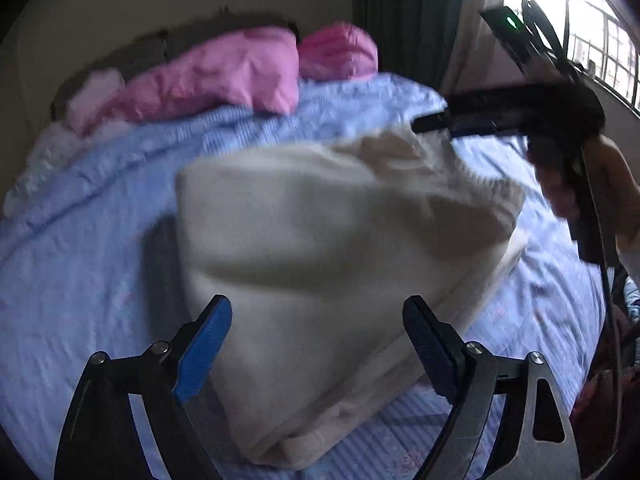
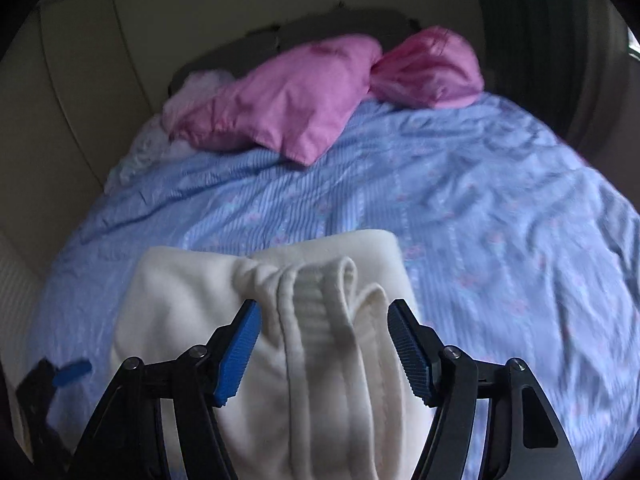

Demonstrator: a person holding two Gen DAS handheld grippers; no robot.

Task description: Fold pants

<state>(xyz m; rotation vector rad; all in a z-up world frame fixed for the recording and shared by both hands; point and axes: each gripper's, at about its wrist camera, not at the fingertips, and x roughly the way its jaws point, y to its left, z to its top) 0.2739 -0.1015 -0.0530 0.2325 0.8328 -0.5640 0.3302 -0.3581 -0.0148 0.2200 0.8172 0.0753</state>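
Cream-white pants [image 1: 320, 248] lie folded in a thick bundle on the blue bedspread [image 1: 80, 264]. My left gripper [image 1: 318, 316] is open, its blue pads either side of the bundle's near part, just above it. My right gripper [image 2: 324, 320] is open over the gathered ribbed waistband [image 2: 316, 292] of the pants [image 2: 200, 300]. In the left wrist view the right gripper [image 1: 432, 124] hangs at the bundle's far right corner. The left gripper's tip [image 2: 72, 368] shows at the lower left of the right wrist view.
Two pink pillows [image 2: 296, 100] [image 2: 432, 68] and a white crumpled cloth [image 2: 152, 144] lie at the head of the bed. A wall runs along the left, a dark curtain [image 1: 400, 8] and a barred window [image 1: 592, 24] on the right.
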